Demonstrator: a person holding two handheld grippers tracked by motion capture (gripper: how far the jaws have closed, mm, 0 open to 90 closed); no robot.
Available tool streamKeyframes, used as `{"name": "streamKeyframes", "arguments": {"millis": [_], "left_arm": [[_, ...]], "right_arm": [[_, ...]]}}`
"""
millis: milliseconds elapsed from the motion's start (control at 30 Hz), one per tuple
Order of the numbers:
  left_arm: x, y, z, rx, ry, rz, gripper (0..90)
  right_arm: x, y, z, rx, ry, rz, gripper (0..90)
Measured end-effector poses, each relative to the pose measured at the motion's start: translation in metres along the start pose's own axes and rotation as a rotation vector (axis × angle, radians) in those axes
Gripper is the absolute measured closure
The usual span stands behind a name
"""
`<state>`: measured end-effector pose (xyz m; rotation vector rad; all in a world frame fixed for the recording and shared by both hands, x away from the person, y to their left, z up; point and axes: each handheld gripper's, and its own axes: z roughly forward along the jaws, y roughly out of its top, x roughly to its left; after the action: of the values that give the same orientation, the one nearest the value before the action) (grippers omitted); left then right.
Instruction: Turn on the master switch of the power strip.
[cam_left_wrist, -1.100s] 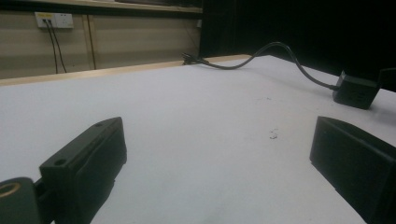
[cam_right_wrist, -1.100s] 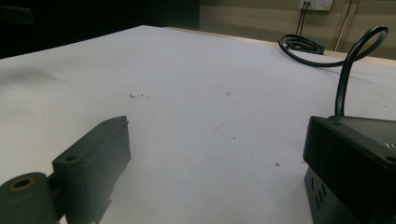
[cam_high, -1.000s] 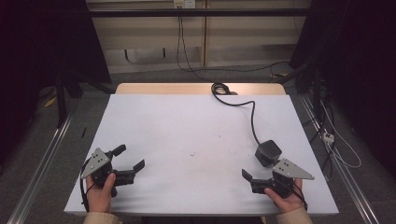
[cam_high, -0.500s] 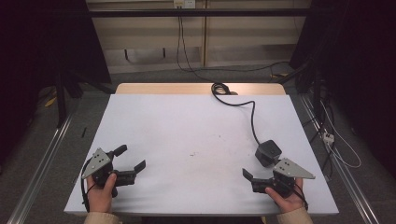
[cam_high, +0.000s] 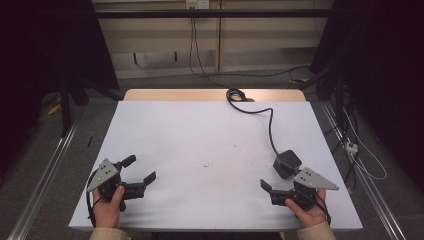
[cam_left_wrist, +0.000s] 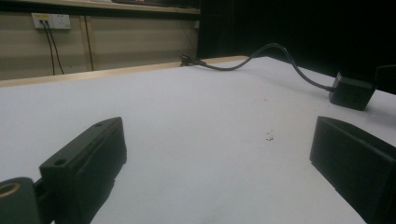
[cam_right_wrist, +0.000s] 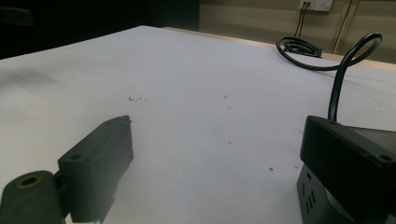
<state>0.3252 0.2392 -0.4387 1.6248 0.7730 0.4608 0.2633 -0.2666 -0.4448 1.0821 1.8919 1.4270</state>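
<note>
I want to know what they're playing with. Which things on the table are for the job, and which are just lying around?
For the job:
- black power adapter, nearest the right gripper
- its black cable, running to a coil at the table's far edge
- left gripper, open, on the near left

Just lying about:
- small dark specks on the white table
- wall socket behind the table

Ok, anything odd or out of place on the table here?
Nothing stands out. The black adapter sits near the right gripper, its cable trailing to the far edge; a few dark specks mark the white table.
</note>
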Motion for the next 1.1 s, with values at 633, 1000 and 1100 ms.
{"name": "streamKeyframes", "arguments": {"millis": [633, 1000, 1100], "left_arm": [[0.0001, -0.0003, 0.0006, 0.005, -0.005, 0.003, 3.5], [0.0004, -0.0003, 0.0001, 0.002, -0.001, -0.001, 3.5], [0.0004, -0.0001, 0.0001, 0.0, -0.001, -0.002, 3.5]], "right_arm": [[-0.0055, 0.0038, -0.0025, -0.006, -0.008, 0.02, 10.0], [-0.0073, 0.0047, -0.0024, -0.009, -0.013, 0.028, 10.0], [-0.0077, 0.0048, -0.0026, -0.011, -0.013, 0.031, 10.0]]}}
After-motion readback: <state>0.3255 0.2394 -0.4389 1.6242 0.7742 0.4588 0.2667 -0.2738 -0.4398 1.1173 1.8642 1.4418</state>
